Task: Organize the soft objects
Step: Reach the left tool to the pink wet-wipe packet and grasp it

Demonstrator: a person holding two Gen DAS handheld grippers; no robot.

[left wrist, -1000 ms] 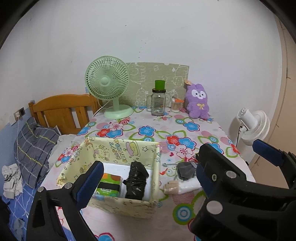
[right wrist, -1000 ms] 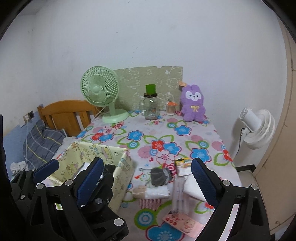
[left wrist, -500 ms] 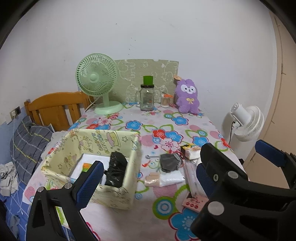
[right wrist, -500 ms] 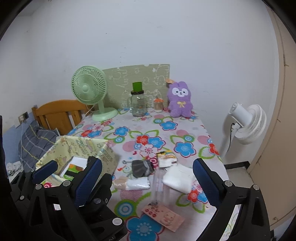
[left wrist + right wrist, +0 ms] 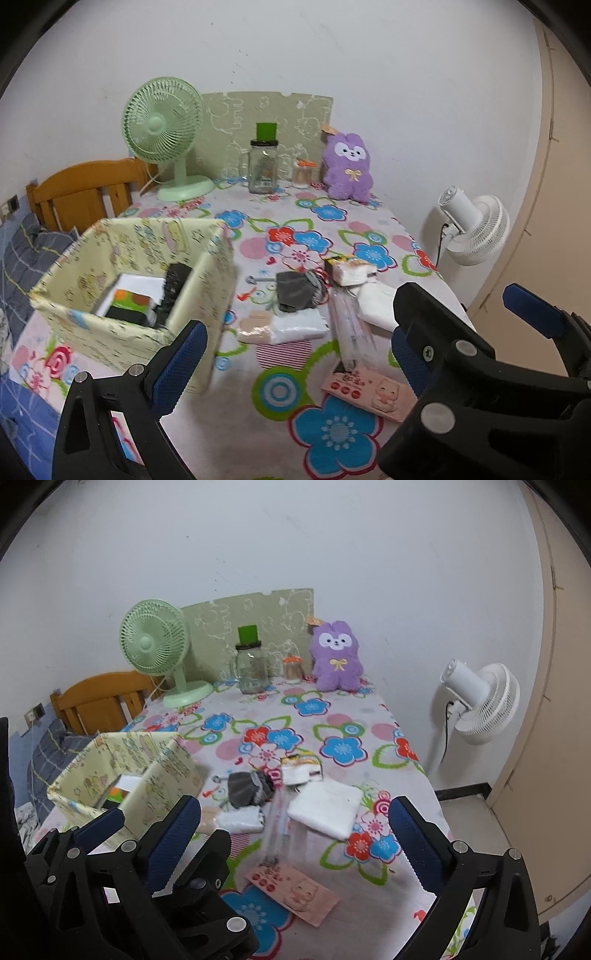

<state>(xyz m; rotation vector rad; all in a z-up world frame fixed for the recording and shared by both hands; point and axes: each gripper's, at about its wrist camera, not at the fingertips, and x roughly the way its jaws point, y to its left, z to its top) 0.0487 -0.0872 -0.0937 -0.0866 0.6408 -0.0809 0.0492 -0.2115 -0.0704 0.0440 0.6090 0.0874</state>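
We're holding both grippers low over the near end of the table [image 5: 373,709], w/ its flowered cloth. The right gripper [image 5: 291,845] is standing wide, nothing between its blue pads; its jaws have just been opening further. The left gripper [image 5: 295,354] is also gaping wide w/ nothing in it, hanging just right of the box.

Nearest to us, a pink card [image 5: 293,891] w/ a cartoon pig is lying flat on the cloth. Just beyond it a clear plastic sleeve [image 5: 279,821] is lying lengthwise. Right of that we're seeing a folded white cloth [image 5: 325,808]. Left of the sleeve a small white-and-beige bundle [image 5: 231,818] is lying, and behind it a dark grey crumpled piece [image 5: 247,788]; a small packet [image 5: 301,770] is sitting just beside the grey piece, at the white cloth's far edge. So the soft things are lying in a cluster mid-table, outside the box.

On the left a yellow printed box [image 5: 207,280] is standing open, w/ a black bundle [image 5: 173,288] and a green-topped pack [image 5: 129,306] inside.

At the far end a green desk fan [image 5: 155,650], a glass jar [image 5: 251,670] w/ green lid, a small jar [image 5: 292,668] and a purple plush bunny [image 5: 336,657] are lining the wall. A white fan [image 5: 476,701] is standing off the table's right, a wooden chair [image 5: 99,698] off its left.
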